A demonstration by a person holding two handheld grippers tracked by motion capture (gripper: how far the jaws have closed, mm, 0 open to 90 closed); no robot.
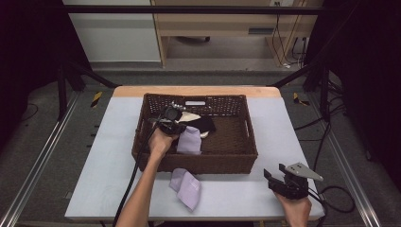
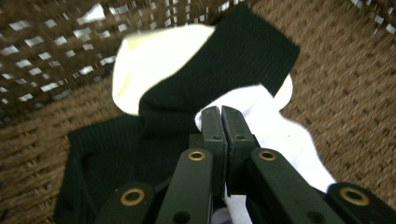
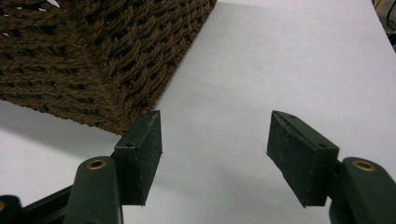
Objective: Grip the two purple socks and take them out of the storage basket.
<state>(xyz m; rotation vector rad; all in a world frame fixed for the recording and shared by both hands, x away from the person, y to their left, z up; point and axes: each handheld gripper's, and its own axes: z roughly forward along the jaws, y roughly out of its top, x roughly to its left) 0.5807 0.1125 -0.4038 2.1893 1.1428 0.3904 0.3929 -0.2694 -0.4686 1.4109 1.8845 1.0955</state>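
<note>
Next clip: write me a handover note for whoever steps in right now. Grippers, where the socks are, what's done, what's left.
Left gripper: inside the wicker basket, jaws shut on the lilac sock there.
Right gripper: open, holding nothing, low over the table near the basket's right front corner.
In the basket: black sock and cream sock, overlapping beside the lilac one.
Another lilac sock lies on the table in front of the basket.
Left, probably: whether the gripped sock is going in or coming out is unclear; sort that, then handle the front one.
</note>
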